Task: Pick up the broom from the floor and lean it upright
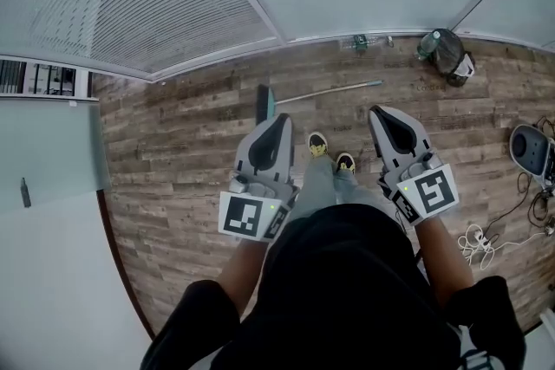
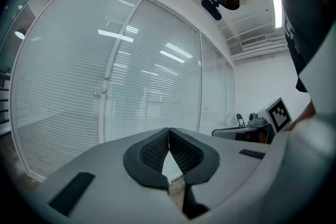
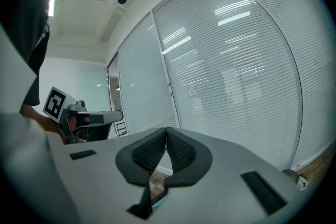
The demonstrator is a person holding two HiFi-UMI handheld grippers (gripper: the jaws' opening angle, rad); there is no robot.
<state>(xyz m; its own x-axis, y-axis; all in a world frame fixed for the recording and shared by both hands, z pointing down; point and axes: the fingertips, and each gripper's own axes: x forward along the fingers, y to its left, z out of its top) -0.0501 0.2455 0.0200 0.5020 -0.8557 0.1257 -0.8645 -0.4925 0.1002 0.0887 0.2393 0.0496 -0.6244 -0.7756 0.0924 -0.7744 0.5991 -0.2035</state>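
The broom [image 1: 323,91] lies flat on the wooden floor ahead of me, its teal head [image 1: 264,104] at the left and its long grey handle running right toward the wall. My left gripper [image 1: 279,122] hangs in the air just short of the broom head, shut and empty. My right gripper [image 1: 378,113] is level with it on the other side of my shoes, also shut with nothing in it. In the left gripper view the gripper [image 2: 169,132] points at the blinds, jaws pressed together. The right gripper [image 3: 166,131] faces the blinds the same way.
Glass walls with white blinds [image 1: 173,4] close the corner ahead. A dark bag [image 1: 448,54] and a bottle [image 1: 360,42] sit by the far wall. A round grey device [image 1: 529,147] and white cables [image 1: 479,240] lie on the floor at right. A desk [image 2: 247,132] stands off to the side.
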